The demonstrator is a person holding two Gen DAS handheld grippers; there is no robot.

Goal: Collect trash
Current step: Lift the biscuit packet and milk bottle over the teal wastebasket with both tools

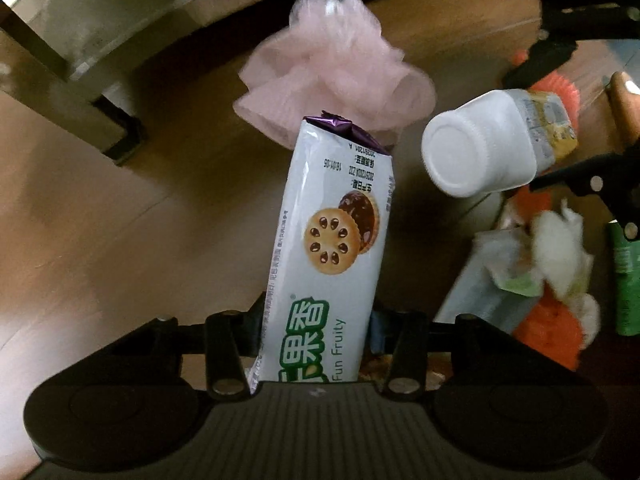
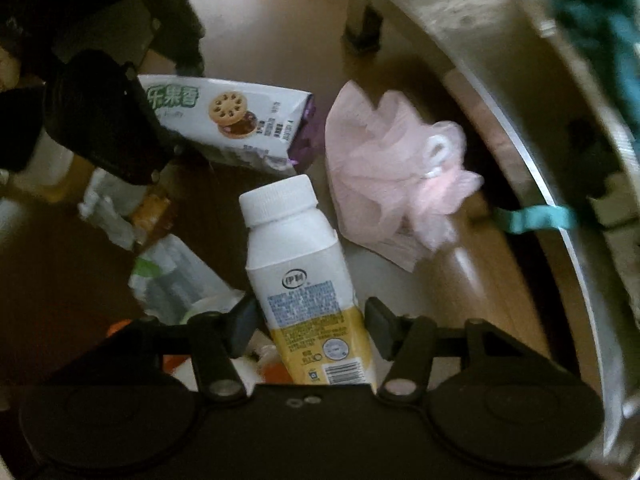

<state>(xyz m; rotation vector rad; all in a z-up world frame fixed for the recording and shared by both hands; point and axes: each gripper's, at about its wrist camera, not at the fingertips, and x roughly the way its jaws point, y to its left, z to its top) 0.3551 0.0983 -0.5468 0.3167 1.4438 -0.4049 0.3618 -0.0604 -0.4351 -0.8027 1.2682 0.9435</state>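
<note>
Biscuit packet [image 1: 328,248], white w/ purple end, clamped in left gripper [image 1: 316,320], held above the floor just short of pink mesh pouf [image 1: 336,76]. Right of the packet, milk bottle [image 2: 298,276] sits between right gripper [image 2: 308,316] pads; the right pad looks apart from it, so it may slip. Below: tissues [image 1: 552,248] & wrappers piled, container edges unclear.

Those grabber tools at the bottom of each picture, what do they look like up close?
Each is matte black plastic. The left gripper has a ribbed base plate, two round discs and jointed link bars with silver rivets. The right gripper matches, with flat dark pads. No cables or sleeves show.
</note>
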